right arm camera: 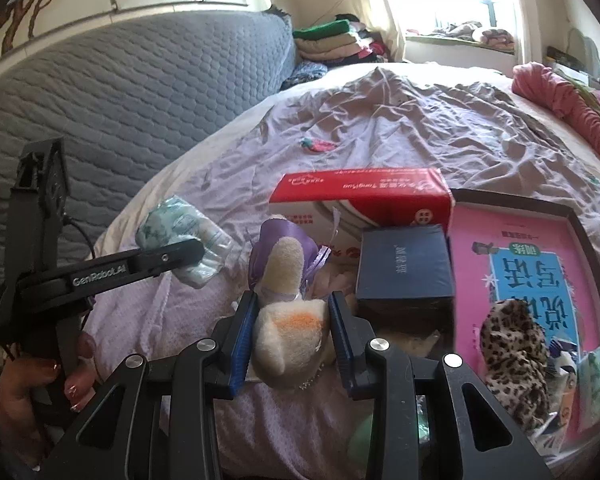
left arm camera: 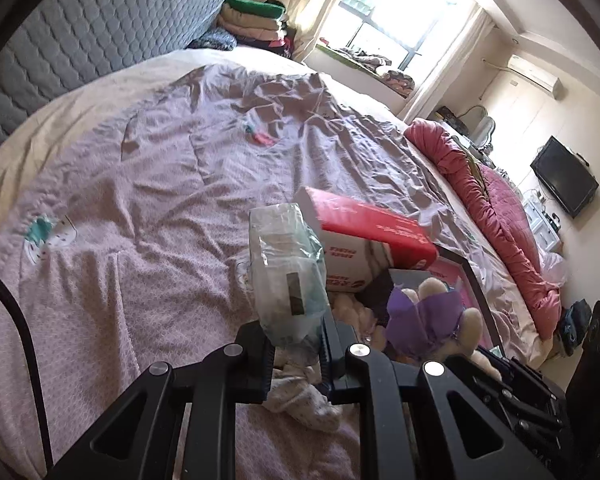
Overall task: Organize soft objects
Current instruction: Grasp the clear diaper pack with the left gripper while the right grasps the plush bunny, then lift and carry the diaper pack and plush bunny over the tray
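My left gripper [left arm camera: 296,344] is shut on a soft clear-wrapped tissue pack [left arm camera: 286,276] with pale green print and holds it above the lilac bedspread [left arm camera: 140,200]. From the right wrist view the left gripper [right arm camera: 188,258] and the pack [right arm camera: 184,234] are at the left. My right gripper [right arm camera: 294,332] is shut on a cream plush toy [right arm camera: 290,328] in a purple dress, in front of the red and white box [right arm camera: 360,196]. The toy also shows in the left wrist view [left arm camera: 428,312].
A dark blue box [right arm camera: 404,268] stands beside a black tray [right arm camera: 580,216] that holds a pink book [right arm camera: 520,256] and a leopard-print cloth [right arm camera: 512,344]. A patterned white cloth [left arm camera: 300,400] lies under my left gripper. A pink quilt [left arm camera: 500,208] and a grey headboard [right arm camera: 120,92] border the bed.
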`<state>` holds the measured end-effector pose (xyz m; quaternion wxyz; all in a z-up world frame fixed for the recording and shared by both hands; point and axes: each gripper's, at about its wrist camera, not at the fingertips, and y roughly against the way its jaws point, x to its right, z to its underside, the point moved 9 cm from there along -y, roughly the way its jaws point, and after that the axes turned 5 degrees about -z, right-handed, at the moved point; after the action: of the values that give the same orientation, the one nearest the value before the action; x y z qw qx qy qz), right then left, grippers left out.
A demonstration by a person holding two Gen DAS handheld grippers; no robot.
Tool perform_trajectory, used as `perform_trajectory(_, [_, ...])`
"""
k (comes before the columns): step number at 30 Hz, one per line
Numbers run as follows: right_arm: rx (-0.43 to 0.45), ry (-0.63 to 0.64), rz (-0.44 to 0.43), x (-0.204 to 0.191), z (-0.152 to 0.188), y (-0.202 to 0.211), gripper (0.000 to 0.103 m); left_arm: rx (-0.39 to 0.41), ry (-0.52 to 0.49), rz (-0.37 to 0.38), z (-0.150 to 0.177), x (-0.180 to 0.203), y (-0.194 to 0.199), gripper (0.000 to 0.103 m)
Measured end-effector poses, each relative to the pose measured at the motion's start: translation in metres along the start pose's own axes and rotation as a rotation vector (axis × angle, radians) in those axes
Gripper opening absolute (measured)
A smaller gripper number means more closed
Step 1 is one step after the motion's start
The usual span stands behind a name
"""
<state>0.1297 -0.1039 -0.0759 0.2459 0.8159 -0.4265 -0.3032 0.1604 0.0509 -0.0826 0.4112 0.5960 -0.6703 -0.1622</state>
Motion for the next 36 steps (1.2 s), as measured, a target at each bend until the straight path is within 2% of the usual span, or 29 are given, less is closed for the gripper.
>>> perform_trajectory(7, [0.036, -0.004, -0.006, -0.001, -0.005, 0.021, 0.037, 0.01, -0.059, 0.006, 0.004, 0.027, 0.019, 0.019])
perform_trajectory(17, [0.081, -0.014, 0.002, 0.0, -0.013, 0.047, 0.037, 0.02, -0.127, -0.03, 0.012, 0.05, 0.039, 0.019])
perform_trajectory(28, [0.145, -0.018, 0.06, 0.016, -0.023, 0.083, 0.037, 0.021, -0.183, -0.034, 0.018, 0.075, 0.054, 0.019])
perform_trajectory(36, [0.185, -0.026, 0.093, 0.033, -0.026, 0.107, 0.037, 0.017, -0.255, -0.032, 0.029, 0.109, 0.057, 0.019])
